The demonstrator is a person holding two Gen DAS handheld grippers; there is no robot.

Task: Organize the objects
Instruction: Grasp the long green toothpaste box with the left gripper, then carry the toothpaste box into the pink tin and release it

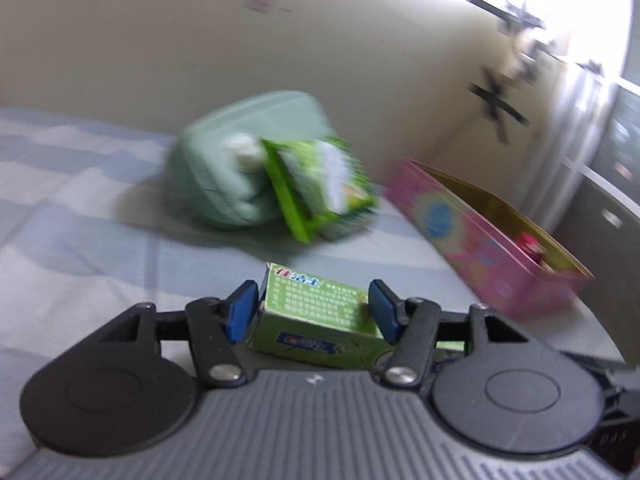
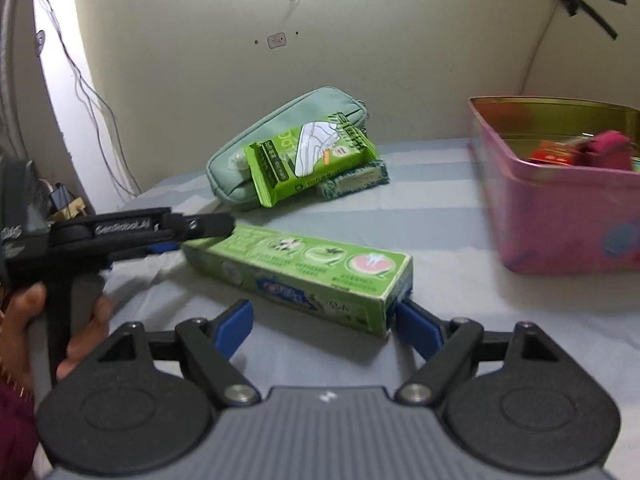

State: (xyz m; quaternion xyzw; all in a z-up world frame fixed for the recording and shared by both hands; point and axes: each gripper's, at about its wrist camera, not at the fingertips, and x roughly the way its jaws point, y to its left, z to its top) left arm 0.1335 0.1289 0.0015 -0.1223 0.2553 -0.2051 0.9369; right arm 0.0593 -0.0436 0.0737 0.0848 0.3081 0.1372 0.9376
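Between the blue pads of the left gripper (image 1: pixel 312 312), one end of a green toothpaste box (image 2: pixel 304 276) is being pinched on the striped bedsheet (image 2: pixel 440 208). Its other end is being flanked by the spread right gripper (image 2: pixel 324 328), one pad touching. Near the wall, a green wipes packet (image 2: pixel 308 156) is being propped against a mint pouch (image 2: pixel 272 136); a pink tin (image 2: pixel 560 216) is standing at the right edge.

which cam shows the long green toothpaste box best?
Right wrist: the long green toothpaste box lies sharp along its full length on the striped cloth. Left wrist shows only one end of it between the left gripper pads.
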